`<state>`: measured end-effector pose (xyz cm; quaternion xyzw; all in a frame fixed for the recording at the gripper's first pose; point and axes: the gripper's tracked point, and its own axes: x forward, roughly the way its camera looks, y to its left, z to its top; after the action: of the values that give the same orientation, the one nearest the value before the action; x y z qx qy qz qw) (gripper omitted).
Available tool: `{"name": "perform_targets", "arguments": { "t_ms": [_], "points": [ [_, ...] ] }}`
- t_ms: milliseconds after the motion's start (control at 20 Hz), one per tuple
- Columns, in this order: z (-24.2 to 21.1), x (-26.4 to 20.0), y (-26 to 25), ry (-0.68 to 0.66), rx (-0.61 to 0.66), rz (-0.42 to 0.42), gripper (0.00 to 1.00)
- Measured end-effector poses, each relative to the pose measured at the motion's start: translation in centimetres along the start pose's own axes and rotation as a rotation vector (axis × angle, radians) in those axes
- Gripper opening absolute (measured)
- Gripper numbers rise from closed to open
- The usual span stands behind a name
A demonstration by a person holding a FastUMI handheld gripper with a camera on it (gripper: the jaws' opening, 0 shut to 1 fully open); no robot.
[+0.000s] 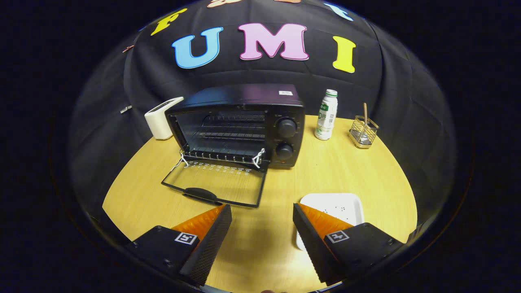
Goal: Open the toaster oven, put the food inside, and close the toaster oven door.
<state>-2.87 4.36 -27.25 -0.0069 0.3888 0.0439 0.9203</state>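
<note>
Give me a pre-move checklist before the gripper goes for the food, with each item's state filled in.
1. Toaster oven door down flat on the table: ok.
2. Wire rack inside bare: ok.
3. Gripper open, nothing between its fingers: ok.
4. White tray just ahead of the right finger, within easy approach: ok.
5. Food on the tray: cannot tell; only small dark specks show, and the finger hides part of it.
6. Bottle and wire holder stand apart from the tray: ok.
</note>
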Motion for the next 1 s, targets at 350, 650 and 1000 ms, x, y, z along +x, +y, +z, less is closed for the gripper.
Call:
{"name": "perform_targets", "arguments": {
  "t_ms": [350,650,1000],
  "points": [
    [0.8,-0.6,-8.5,0.045,-0.009,0.024,0.98],
    [-1.6,1.0,-16.7,0.168,0.083,-0.028,0.99],
    [-7.4,4.1,-20.4,0.375,0.149,0.001,1.0]
  ]
}}
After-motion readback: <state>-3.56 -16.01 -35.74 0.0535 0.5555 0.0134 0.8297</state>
